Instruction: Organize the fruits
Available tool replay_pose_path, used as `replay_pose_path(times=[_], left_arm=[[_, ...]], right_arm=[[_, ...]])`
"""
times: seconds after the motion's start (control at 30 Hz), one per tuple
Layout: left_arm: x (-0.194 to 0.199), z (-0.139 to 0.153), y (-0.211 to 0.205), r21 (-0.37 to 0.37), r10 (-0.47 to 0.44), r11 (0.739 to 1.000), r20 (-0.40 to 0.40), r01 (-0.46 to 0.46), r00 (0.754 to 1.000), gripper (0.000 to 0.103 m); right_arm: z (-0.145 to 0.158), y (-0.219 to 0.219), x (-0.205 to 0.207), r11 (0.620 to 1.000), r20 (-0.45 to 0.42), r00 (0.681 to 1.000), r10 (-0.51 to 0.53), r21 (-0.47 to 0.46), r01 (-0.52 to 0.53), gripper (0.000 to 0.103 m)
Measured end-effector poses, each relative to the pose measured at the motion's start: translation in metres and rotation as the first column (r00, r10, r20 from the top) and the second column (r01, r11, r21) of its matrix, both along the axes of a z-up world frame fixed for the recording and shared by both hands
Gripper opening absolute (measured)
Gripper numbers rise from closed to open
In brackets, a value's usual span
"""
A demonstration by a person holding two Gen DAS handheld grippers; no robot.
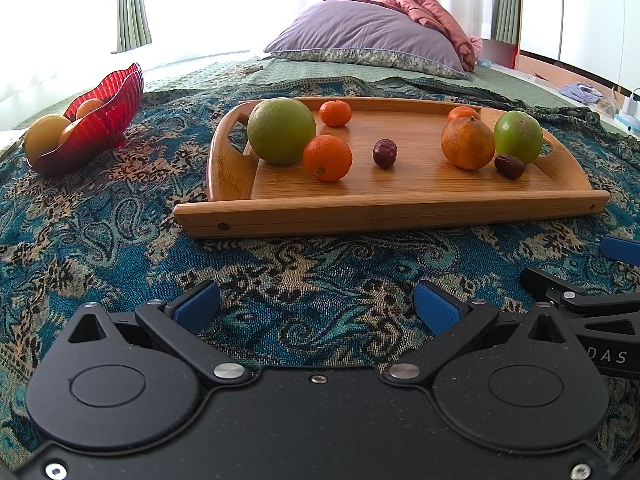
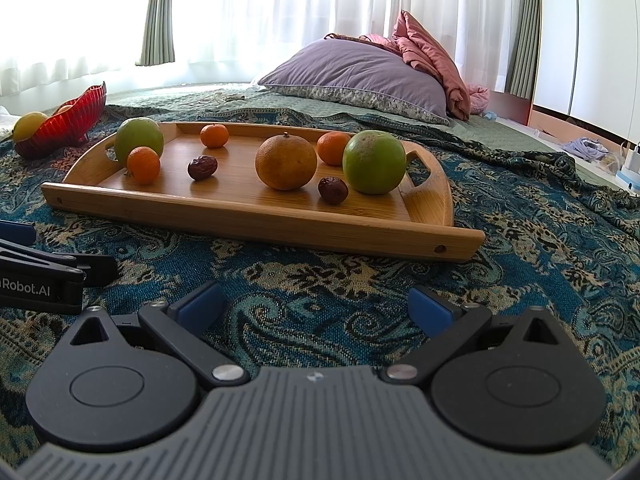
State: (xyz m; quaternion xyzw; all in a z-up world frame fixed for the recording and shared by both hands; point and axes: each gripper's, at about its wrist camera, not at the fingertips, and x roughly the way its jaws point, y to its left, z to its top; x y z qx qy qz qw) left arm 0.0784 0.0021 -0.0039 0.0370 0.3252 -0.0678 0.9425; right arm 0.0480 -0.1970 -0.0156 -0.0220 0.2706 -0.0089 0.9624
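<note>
Eight fruits on wooden tray (image 1: 384,216), well ahead of left claw (image 1: 316,304) and right claw (image 2: 316,306), both spread, empty

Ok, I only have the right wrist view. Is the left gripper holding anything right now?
Observer: No. The left gripper has its fingers spread wide, with only the patterned cloth between them.
Operator: And what's inside the red bowl?
Observer: The red bowl shows three pieces from this side: a yellow fruit at the front, an orange fruit beside it, and a second orange fruit behind.
</note>
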Motion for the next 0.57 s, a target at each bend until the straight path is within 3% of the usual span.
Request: replay_pose_path(times=[0.57], left_arm=[[0.0004,0.0008,0.0005,0.0,-0.002,1.0,0.003,0.002,1.0,0.103]], right_arm=[[-0.0001,0.0003,-0.0004,1.0,0.001,1.0,0.0,-0.001,0.0,0.103]])
